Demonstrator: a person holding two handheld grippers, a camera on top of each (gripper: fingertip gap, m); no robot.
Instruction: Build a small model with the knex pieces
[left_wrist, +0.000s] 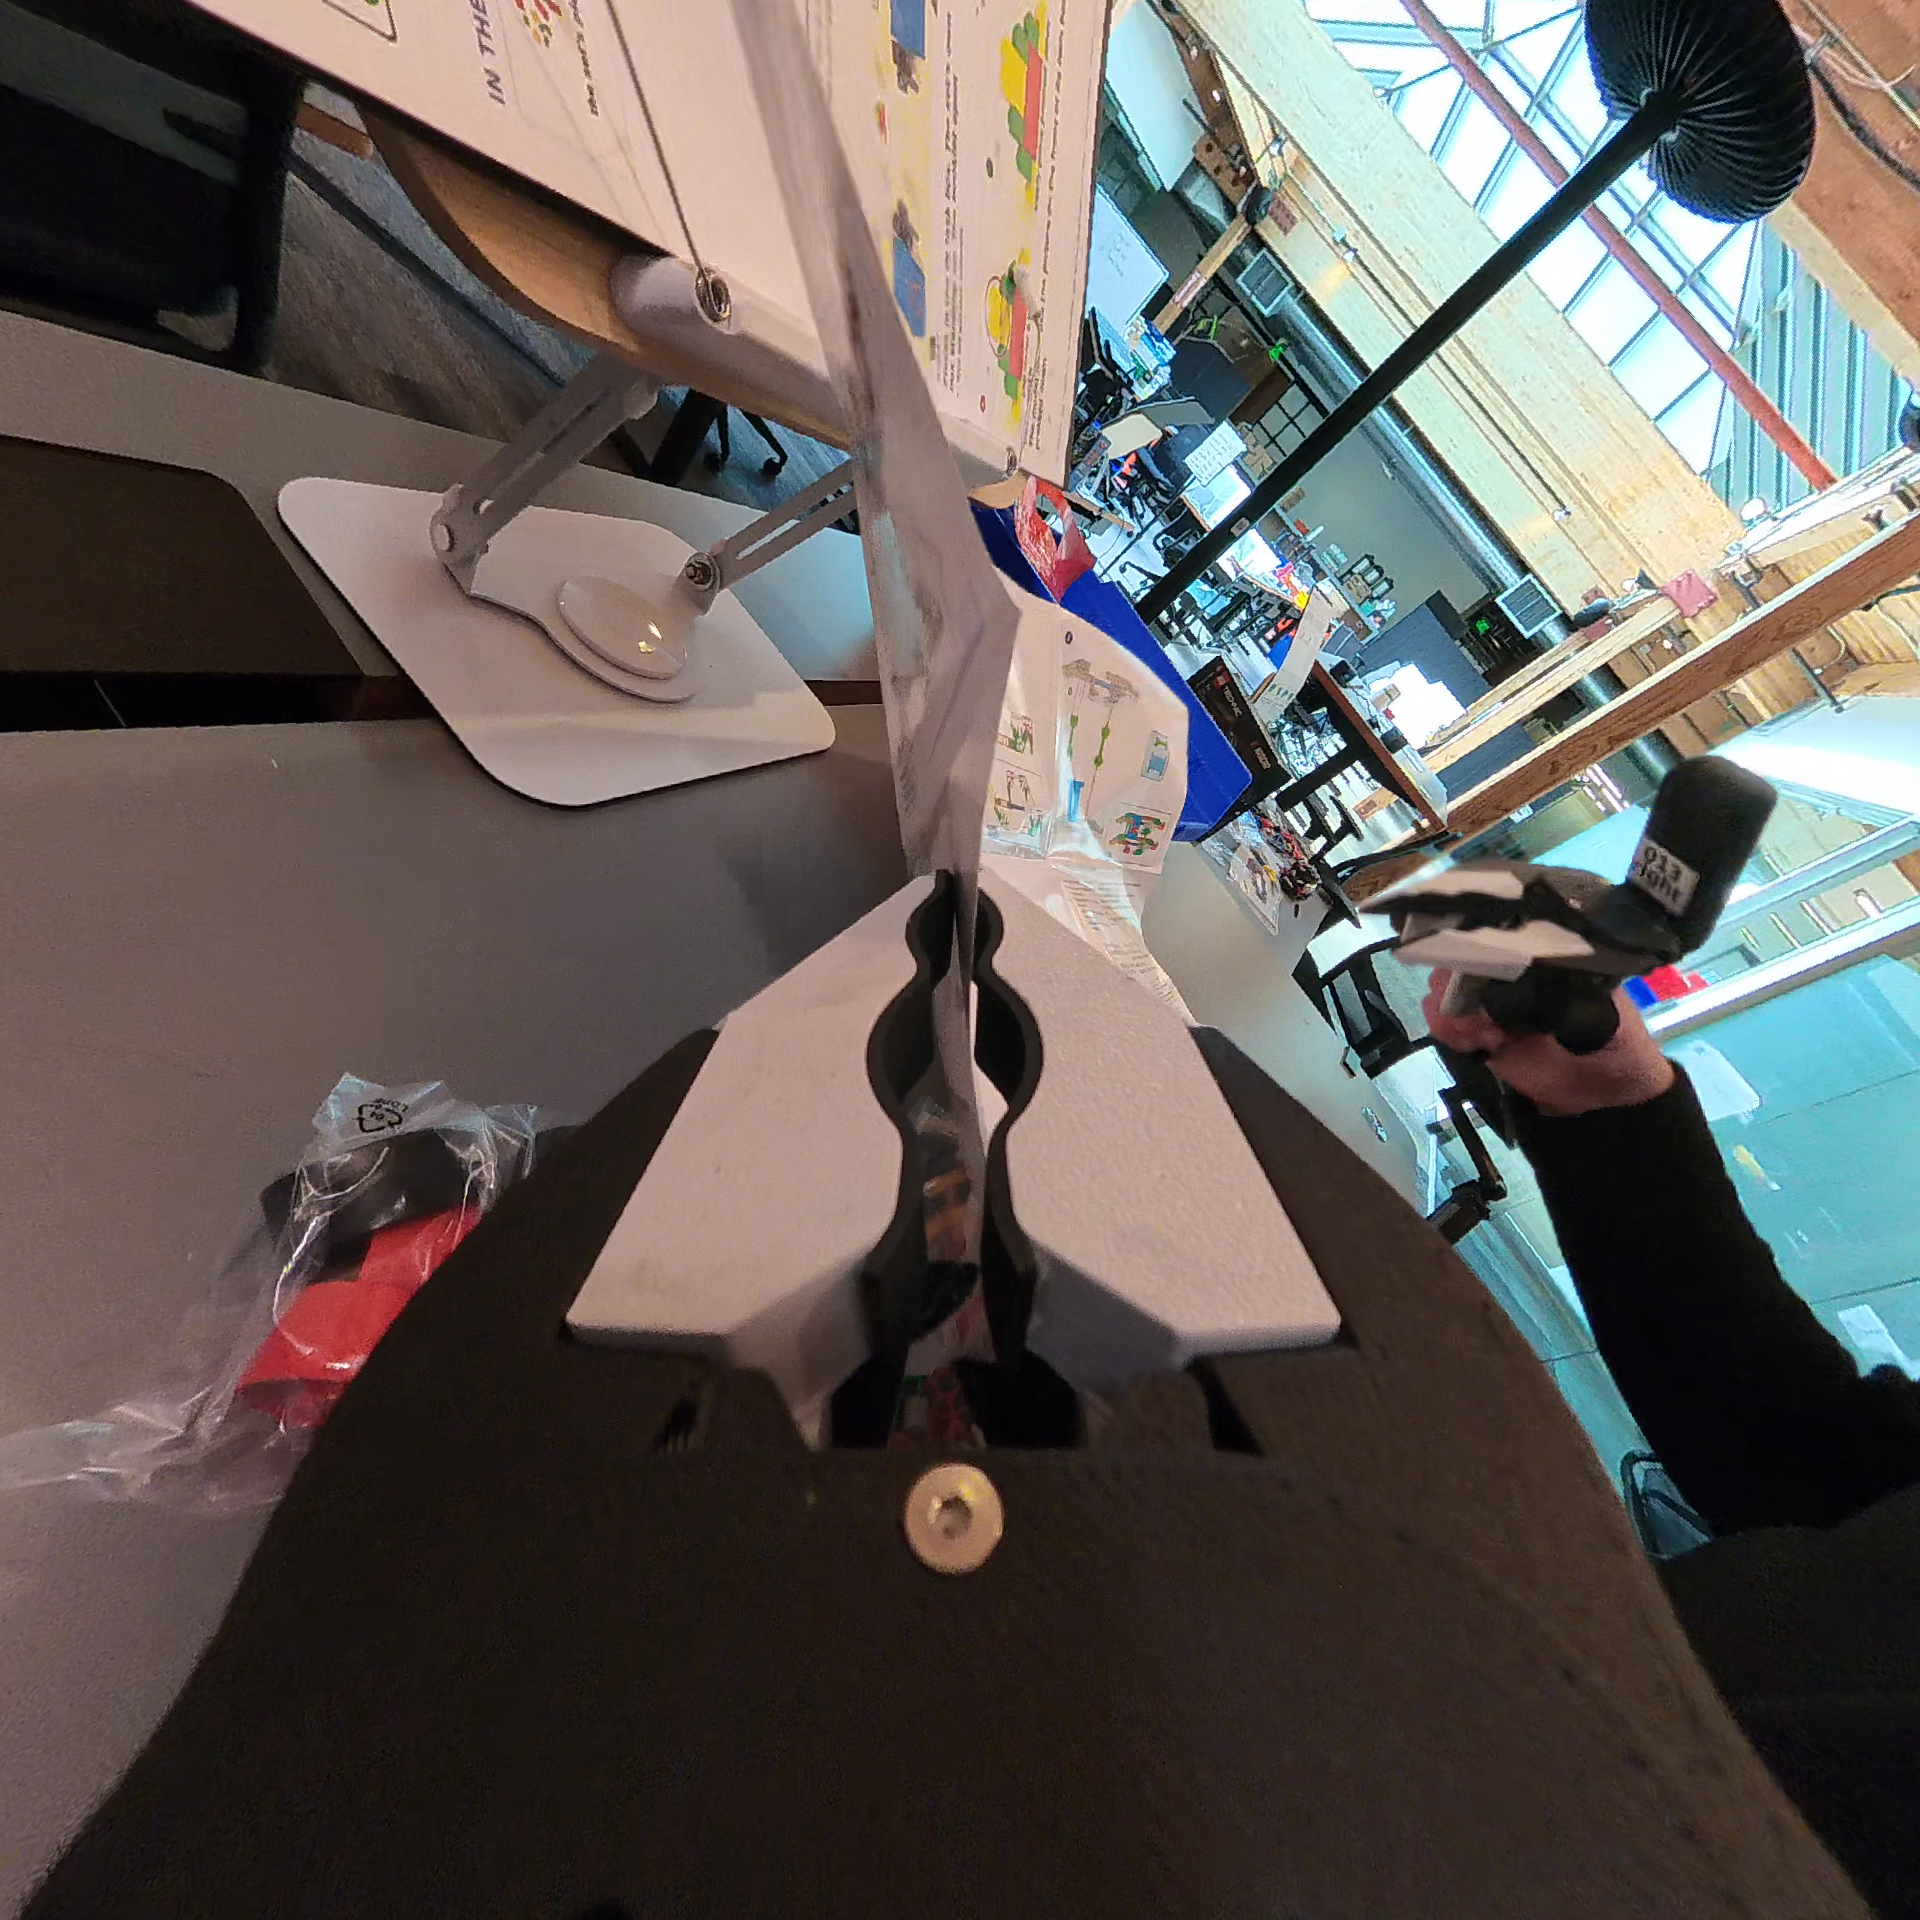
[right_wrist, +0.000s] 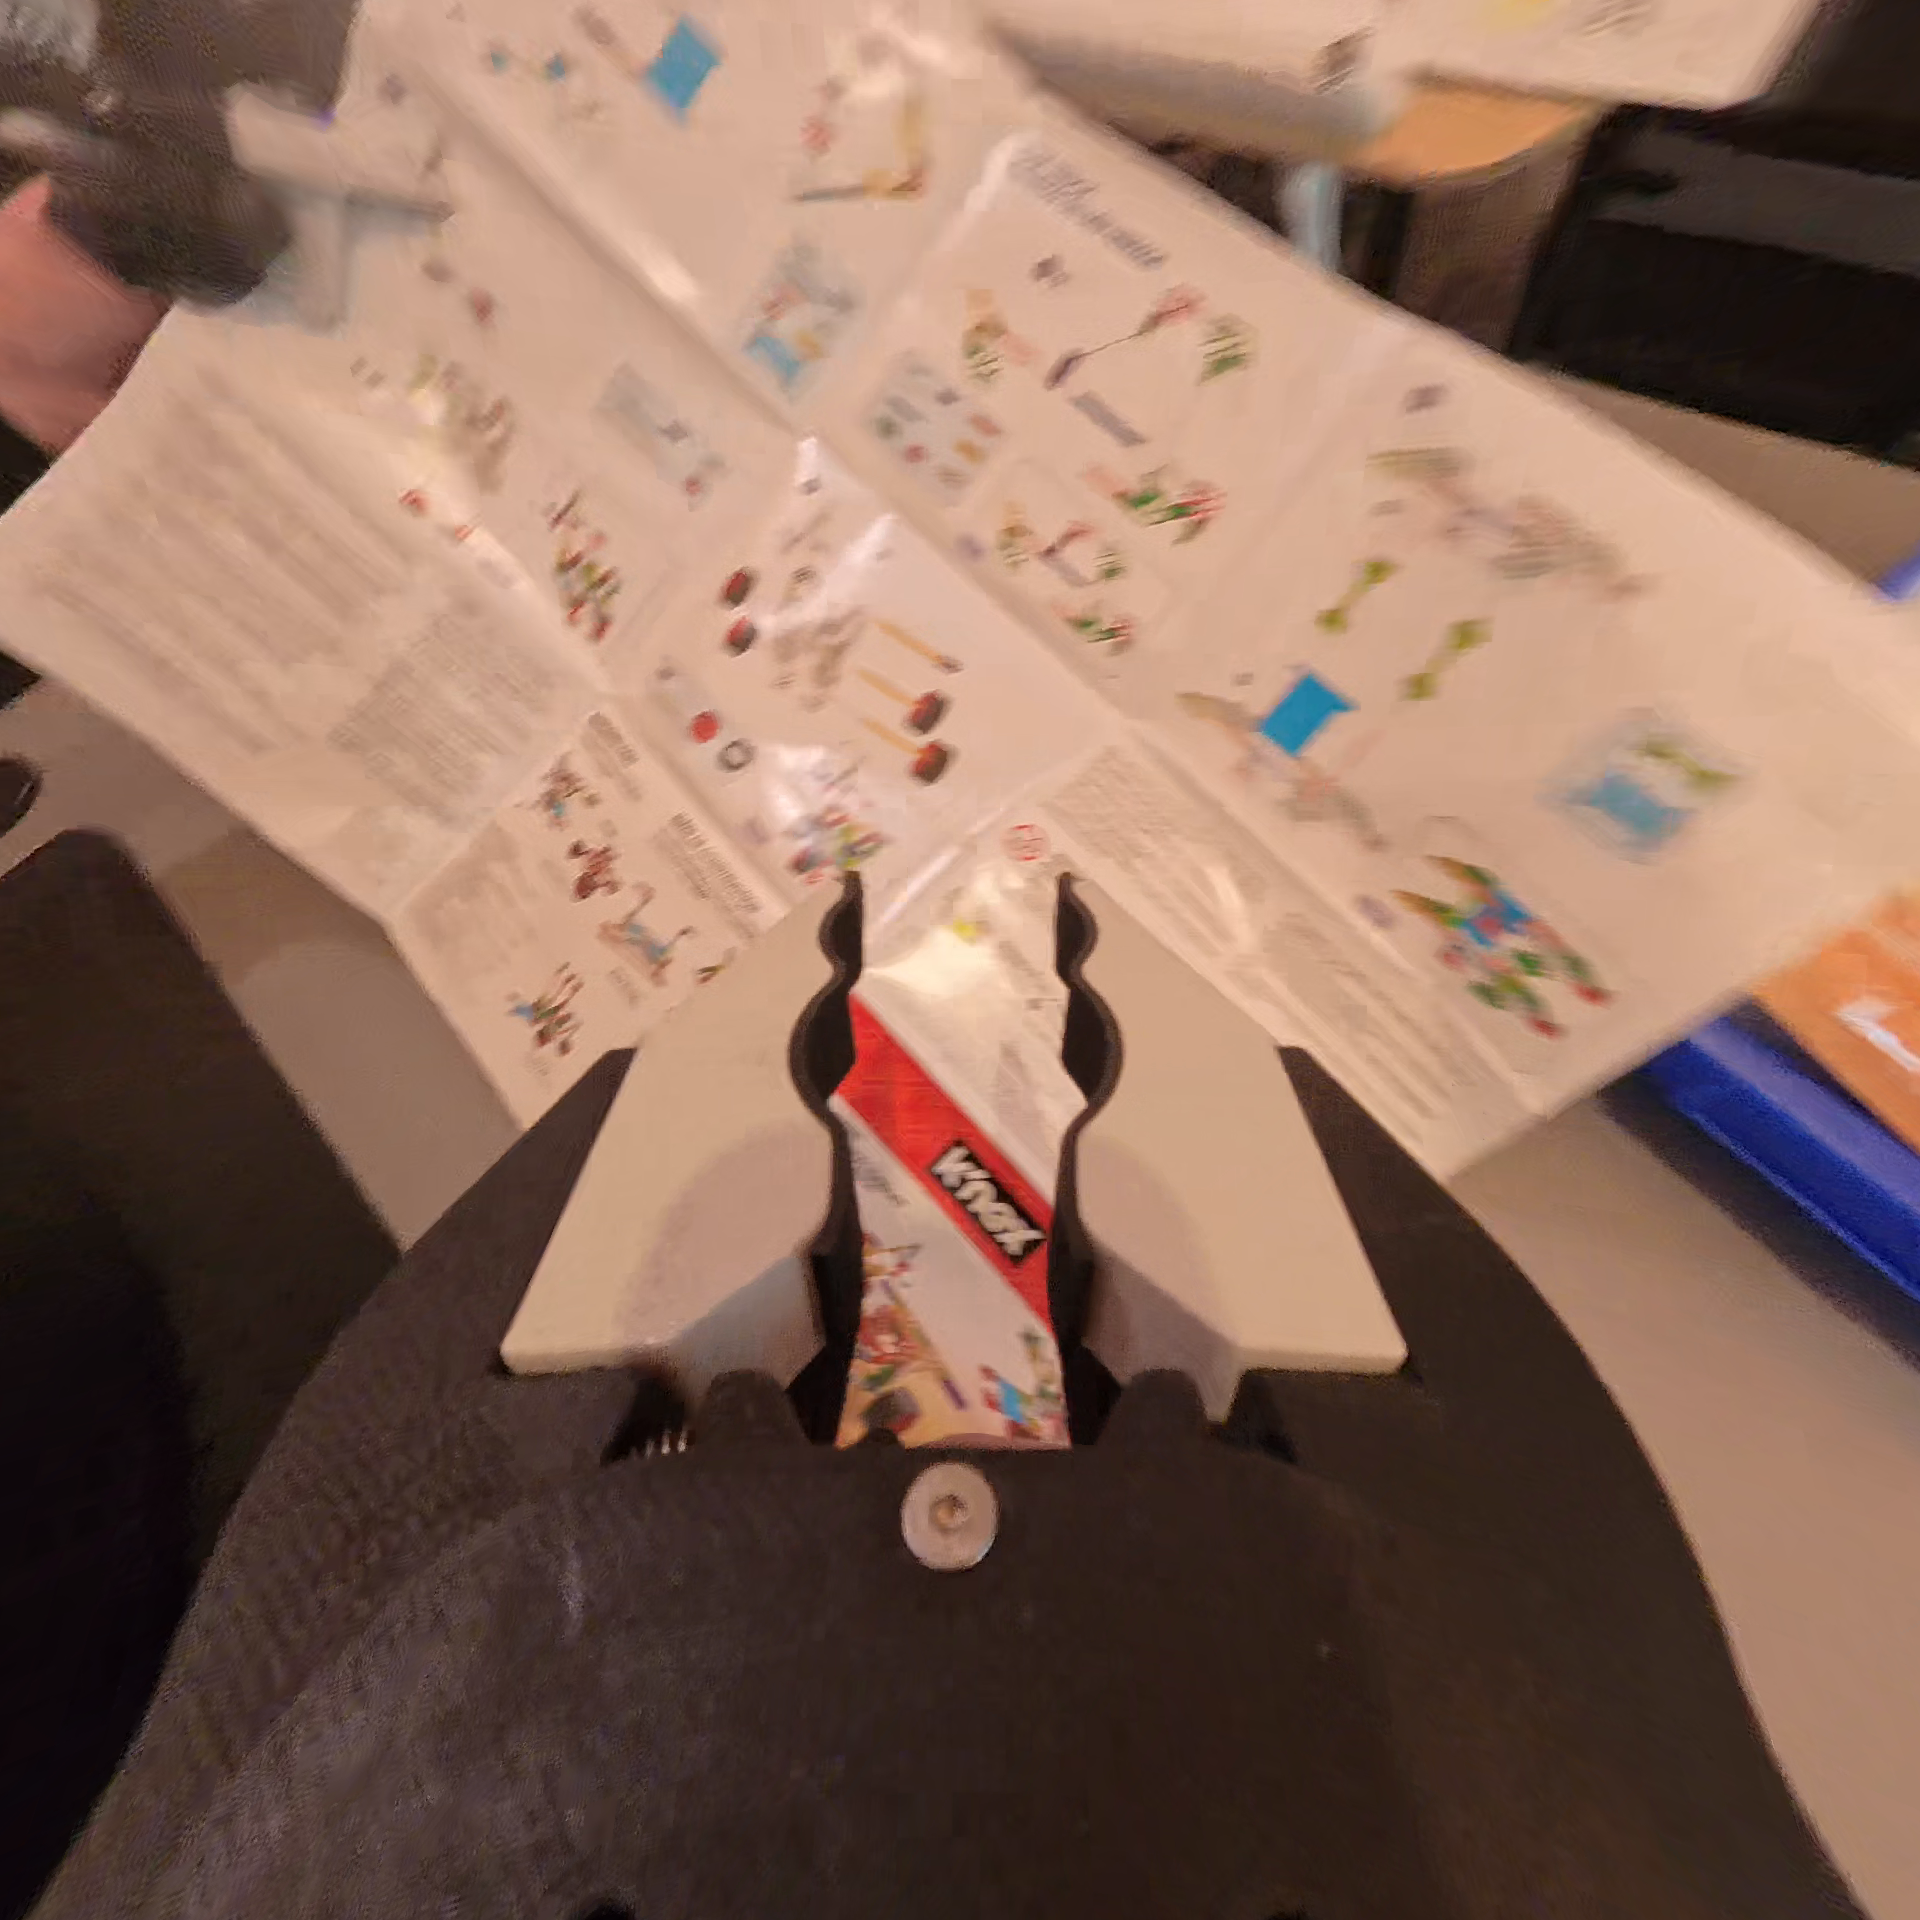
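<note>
My left gripper (left_wrist: 956, 894) is shut on a large folded instruction sheet (left_wrist: 935, 623), seen edge-on and held up above the grey table (left_wrist: 312, 935). In the right wrist view the same sheet (right_wrist: 1039, 520) spreads wide, blurred, with coloured building diagrams; the left gripper (right_wrist: 343, 229) pinches it at the upper left. My right gripper (right_wrist: 961, 883) is open, its fingers apart, with the sheet's lower part showing through the gap; I cannot tell whether it touches the sheet. It also shows in the left wrist view (left_wrist: 1382, 914), held by a hand in a black sleeve, apart from the sheet.
A white stand (left_wrist: 540, 644) carries a wooden board with a printed page (left_wrist: 987, 208) at the back. A clear plastic bag with red and black parts (left_wrist: 353, 1247) lies at the left. A blue box (left_wrist: 1143, 644), also in the right wrist view (right_wrist: 1787, 1122), sits at the right. My hands' fingertips stand some 35 cm from each other.
</note>
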